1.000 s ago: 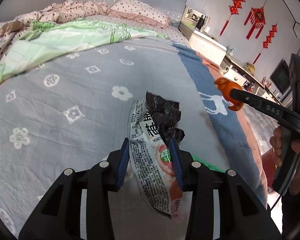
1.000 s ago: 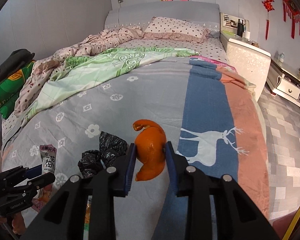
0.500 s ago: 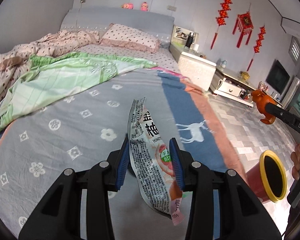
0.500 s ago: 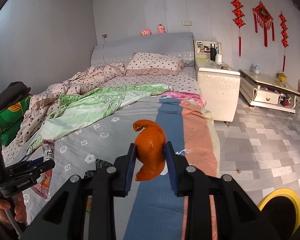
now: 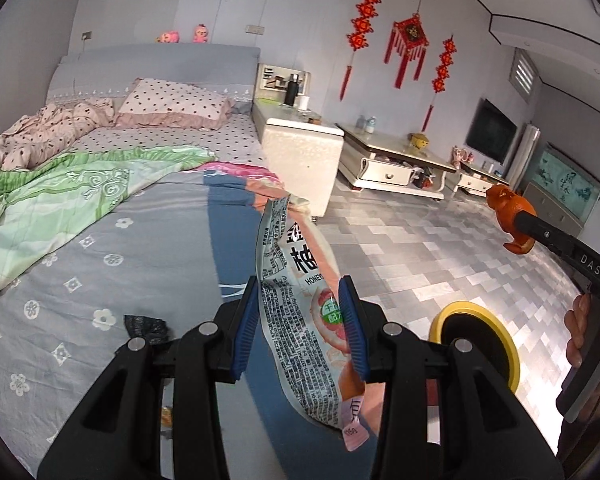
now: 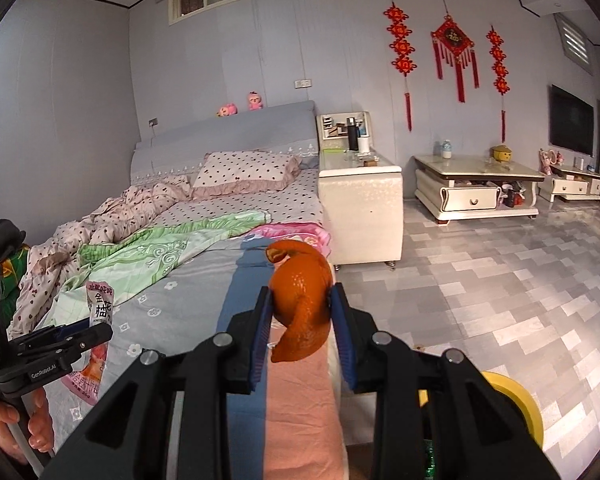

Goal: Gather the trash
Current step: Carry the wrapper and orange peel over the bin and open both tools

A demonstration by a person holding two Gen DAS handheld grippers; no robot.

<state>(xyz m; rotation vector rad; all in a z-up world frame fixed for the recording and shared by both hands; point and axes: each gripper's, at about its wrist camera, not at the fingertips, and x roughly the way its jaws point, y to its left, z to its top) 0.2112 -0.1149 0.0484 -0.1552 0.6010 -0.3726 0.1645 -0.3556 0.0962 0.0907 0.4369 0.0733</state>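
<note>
Your left claw [image 5: 302,326] is pinching a printed snack wrapper [image 5: 300,312]; the wrapper stands tall between the blue pads, its top leaning toward the headboard and its torn pink tail hanging below the jaws. Your right claw [image 6: 302,326] is pinching a curl of orange peel [image 6: 300,300], which fills the gap from pad to pad.

Take the bed [image 5: 100,240] as your landmark. Both claws sit at its foot-end corner on the floor side, where the blue and salmon stripes of the cover fall away over the edge. A crumpled black plastic bag [image 5: 146,326] lies on the grey flowered cover, just left of your left claw. The yellow-rimmed bin [image 5: 476,344] stands on the floor just off that corner, its mouth open upward; in the right wrist view only part of its rim [image 6: 516,400] shows, low and to the right of your right claw.

Beyond the bed's side edge the tiled floor [image 6: 500,280] runs open and bare out to the white nightstand [image 6: 360,208] by the headboard and the low cabinet [image 6: 476,188] along the far wall.
</note>
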